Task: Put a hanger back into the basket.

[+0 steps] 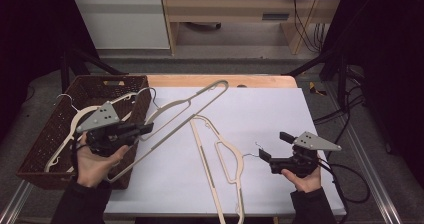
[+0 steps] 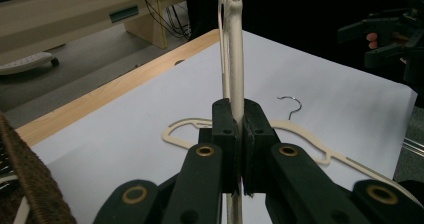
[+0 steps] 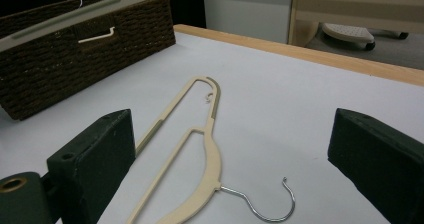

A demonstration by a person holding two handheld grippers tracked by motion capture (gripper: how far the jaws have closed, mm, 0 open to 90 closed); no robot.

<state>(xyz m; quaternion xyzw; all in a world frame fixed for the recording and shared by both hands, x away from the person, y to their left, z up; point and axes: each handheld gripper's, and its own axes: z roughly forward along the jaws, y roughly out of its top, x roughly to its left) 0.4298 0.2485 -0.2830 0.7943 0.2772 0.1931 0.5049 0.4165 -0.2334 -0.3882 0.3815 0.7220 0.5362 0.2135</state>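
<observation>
We see left gripper (image 1: 150, 128) raised beside basket (image 1: 45, 134), fingers clenched on hanger (image 1: 185, 115); right gripper (image 1: 274, 147) low by second hanger (image 1: 226, 156), fingers spread, released.

Cream hangers (image 1: 227, 159), brown woven basket (image 1: 55, 129)

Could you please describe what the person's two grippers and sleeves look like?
Both the left gripper and right gripper are black with two blocky jaws, brass-coloured pivot rivets, a grey three-cornered plate with small holes on top and a trailing black cable. The sleeves are dark.
</observation>
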